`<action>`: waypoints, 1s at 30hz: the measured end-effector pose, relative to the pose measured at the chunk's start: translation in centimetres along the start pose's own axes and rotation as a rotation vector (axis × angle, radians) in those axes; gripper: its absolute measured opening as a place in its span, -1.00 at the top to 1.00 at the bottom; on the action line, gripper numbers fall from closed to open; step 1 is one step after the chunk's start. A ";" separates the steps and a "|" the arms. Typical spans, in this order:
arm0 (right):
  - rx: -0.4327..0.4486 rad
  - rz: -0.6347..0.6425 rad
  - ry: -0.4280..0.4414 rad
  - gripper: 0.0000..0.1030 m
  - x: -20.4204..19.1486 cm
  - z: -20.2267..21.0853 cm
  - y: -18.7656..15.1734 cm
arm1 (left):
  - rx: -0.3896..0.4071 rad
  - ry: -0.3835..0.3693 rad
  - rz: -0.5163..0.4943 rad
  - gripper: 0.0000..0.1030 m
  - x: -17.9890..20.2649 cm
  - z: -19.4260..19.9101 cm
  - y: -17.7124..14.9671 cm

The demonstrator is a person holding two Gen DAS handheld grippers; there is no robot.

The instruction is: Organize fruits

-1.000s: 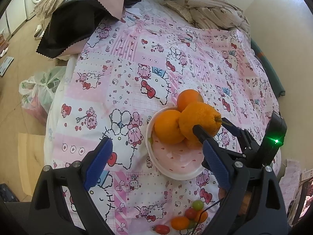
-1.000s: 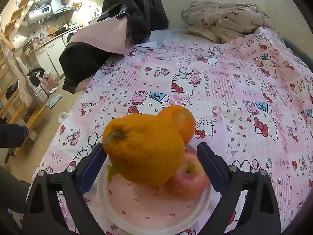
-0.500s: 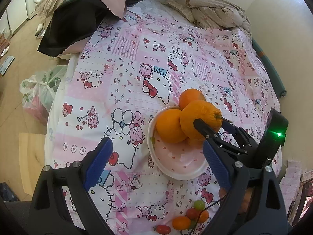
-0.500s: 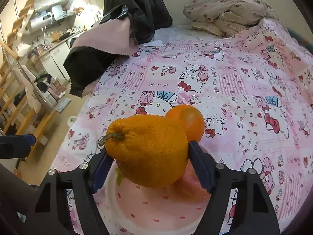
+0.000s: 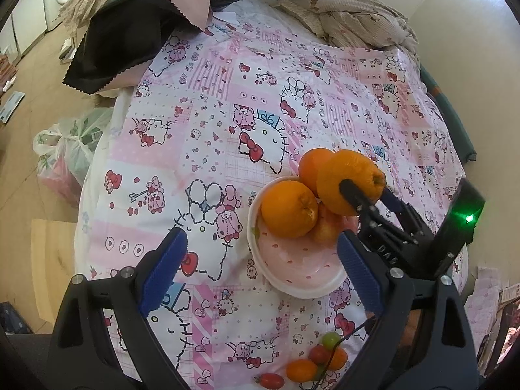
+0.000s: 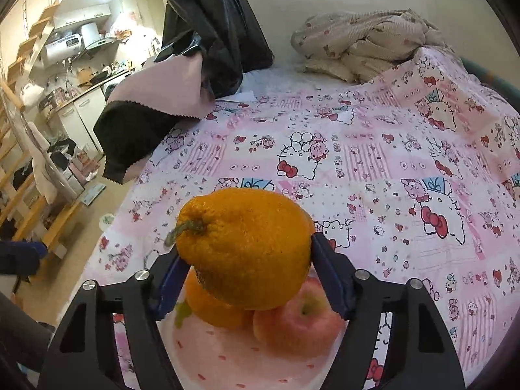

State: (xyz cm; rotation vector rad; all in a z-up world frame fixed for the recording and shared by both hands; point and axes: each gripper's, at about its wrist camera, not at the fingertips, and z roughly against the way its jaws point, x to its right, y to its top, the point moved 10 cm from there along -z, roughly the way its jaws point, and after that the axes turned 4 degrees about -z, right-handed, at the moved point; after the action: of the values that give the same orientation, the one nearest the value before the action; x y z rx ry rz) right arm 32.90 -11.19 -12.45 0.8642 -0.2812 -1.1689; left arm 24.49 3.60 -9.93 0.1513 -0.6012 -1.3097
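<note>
Though clamped, bumpy orange [image 6: 247, 247] unsquashed

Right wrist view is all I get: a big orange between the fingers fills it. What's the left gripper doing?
Observer: The left gripper is open and empty, hovering on the near side of the bowl.
Operator: Any fruit outside the bowl?
Observer: Yes, small tomatoes lie on the bedspread, nearer the camera than the bowl.
Operator: Anything behind the big orange?
Observer: A smaller orange sits right behind the big orange, by the bowl's far rim; I cannot tell if it is inside.
</note>
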 end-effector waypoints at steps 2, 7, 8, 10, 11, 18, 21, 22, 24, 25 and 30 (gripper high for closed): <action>-0.016 -0.017 -0.001 -0.58 0.2 -0.2 -0.6 | 0.001 0.001 -0.003 -0.78 0.0 0.0 0.0; -0.050 -0.009 0.009 -0.66 -0.1 -0.4 -1.6 | 0.002 -0.003 -0.008 -0.78 0.2 0.0 0.1; -0.051 -0.012 0.006 -0.67 -0.1 -0.4 -1.5 | 0.003 -0.003 -0.007 -0.78 0.1 0.0 0.1; -0.056 -0.020 0.006 -0.67 -0.1 -0.5 -1.5 | 0.003 -0.002 -0.009 -0.78 0.1 0.0 0.1; -0.057 -0.024 0.007 -0.68 -0.1 -0.5 -1.5 | 0.003 0.000 -0.010 -0.78 0.1 0.1 0.1; -0.074 -0.026 0.009 -0.84 -0.1 -0.6 -1.8 | 0.006 -0.004 -0.002 -0.78 0.0 0.2 0.2; -0.078 -0.013 0.007 -0.88 -0.4 -0.5 -2.0 | 0.006 -0.006 -0.010 -0.78 0.2 0.2 0.1; -0.080 -0.008 0.007 -0.88 -0.5 -0.5 -2.1 | 0.006 -0.005 -0.011 -0.78 0.2 0.2 0.1; -0.081 -0.007 0.007 -0.88 -0.6 -0.5 -2.1 | 0.006 -0.006 -0.008 -0.78 0.2 0.2 0.1; -0.082 -0.009 0.008 -0.88 -0.6 -0.5 -2.1 | 0.006 -0.006 -0.005 -0.78 0.2 0.3 0.1; -0.086 -0.021 0.017 -0.89 -0.6 -0.6 -2.3 | 0.004 -0.007 -0.005 -0.78 0.1 0.3 0.1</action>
State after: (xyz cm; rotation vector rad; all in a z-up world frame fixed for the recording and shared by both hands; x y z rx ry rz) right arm 31.47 -10.70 -14.32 0.8029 -0.2071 -1.1840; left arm 24.45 3.57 -9.61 0.1519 -0.6101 -1.3146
